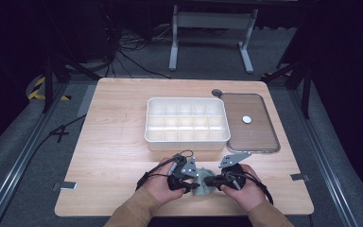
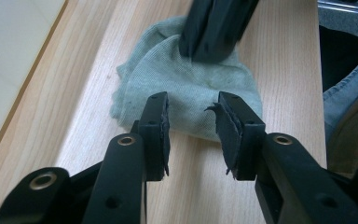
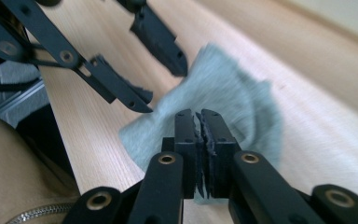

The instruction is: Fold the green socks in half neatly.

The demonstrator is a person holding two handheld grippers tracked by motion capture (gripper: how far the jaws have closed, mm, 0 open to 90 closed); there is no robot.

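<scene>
Grey-green cloth (image 2: 186,88) lies bunched on the counter (image 1: 118,142) near the person's edge, right tool (image 3: 198,122) pinching one end to anchor it, left tool (image 2: 192,122) hovering half-open over the other, probably to fold it.

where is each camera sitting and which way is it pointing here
High view: above the person's side, looking forward and down on the table; both hands hold the left gripper and right gripper at the cloth, before a divided tray.
Left gripper view: rides the left gripper, open jaws facing the cloth.
Right gripper view: rides the right gripper, jaws closed on the cloth; a sleeve shows.
Shared: each gripper view shows the other gripper and the cloth.
</scene>
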